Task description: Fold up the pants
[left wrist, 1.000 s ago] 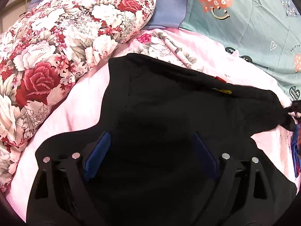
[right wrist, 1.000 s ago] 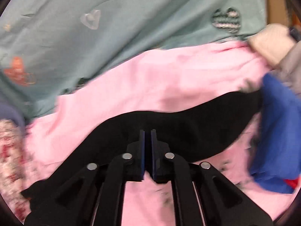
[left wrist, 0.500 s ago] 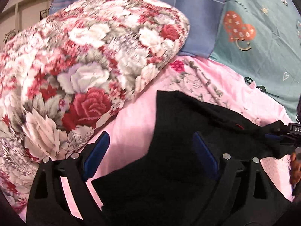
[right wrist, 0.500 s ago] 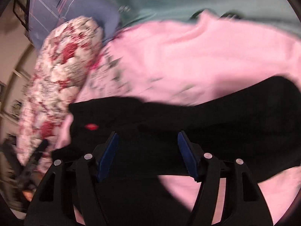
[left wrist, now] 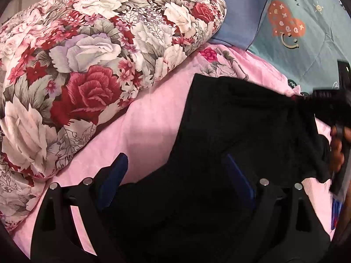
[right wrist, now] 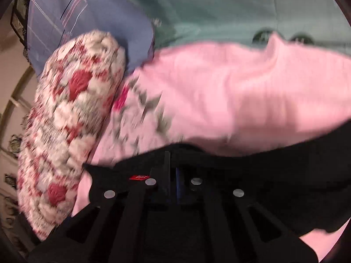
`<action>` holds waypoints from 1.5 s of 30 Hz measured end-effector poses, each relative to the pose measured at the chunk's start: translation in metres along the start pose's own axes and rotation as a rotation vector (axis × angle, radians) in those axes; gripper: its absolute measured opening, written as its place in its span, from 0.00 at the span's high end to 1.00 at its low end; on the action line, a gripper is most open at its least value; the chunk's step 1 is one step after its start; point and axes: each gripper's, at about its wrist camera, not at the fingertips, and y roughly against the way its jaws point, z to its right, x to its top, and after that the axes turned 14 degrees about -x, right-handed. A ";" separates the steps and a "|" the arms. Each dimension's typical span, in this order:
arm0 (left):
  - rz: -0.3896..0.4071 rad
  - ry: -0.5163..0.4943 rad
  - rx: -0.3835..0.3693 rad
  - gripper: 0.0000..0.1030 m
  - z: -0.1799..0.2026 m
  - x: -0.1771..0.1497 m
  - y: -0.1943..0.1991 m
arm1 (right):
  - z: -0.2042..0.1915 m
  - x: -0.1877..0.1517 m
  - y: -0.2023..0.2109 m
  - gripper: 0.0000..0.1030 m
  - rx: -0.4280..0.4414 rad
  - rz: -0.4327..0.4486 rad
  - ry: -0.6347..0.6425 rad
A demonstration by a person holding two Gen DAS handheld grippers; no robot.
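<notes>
Now that my right tongs have snapped shut after standing wide half a sec ago, I read them as pinched on the black pants at the top edge, right by the little red tag; pads are nearly buried in dark cloth & the right view is blurred, so the bite itself is a judgement. That view has also swung round: the floral quilt now sits at its left, where a sec ago it showed mostly teal blanket. To me that means one corner is secured & the fold can start. My left tongs are wide open w/ nothing gripped. In the left view the pants used to fill the whole gap between the fingers; now their edge cuts across it, pink bed sheet showing by the left finger, cloth under the right one. Pants lie flat on the bed, quilt well apart to the left, the right tool touching their far right corner.
</notes>
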 end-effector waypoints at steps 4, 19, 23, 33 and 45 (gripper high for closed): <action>-0.021 -0.036 0.029 0.12 0.003 -0.001 -0.009 | -0.010 0.010 -0.047 0.64 -0.149 -0.017 0.129; 0.003 -0.161 0.036 0.12 0.036 0.020 -0.006 | 0.304 -0.037 0.124 0.32 -0.606 0.159 -0.139; 0.002 -0.183 0.006 0.12 0.056 0.034 -0.010 | 0.423 -0.062 0.139 0.32 -0.646 0.115 -0.428; -0.071 -0.166 -0.033 0.12 0.084 0.027 -0.045 | 0.474 -0.055 0.102 0.32 -0.592 0.072 -0.461; -0.103 -0.189 -0.029 0.13 0.102 0.009 -0.080 | 0.440 -0.052 0.059 0.71 -0.681 -0.018 -0.221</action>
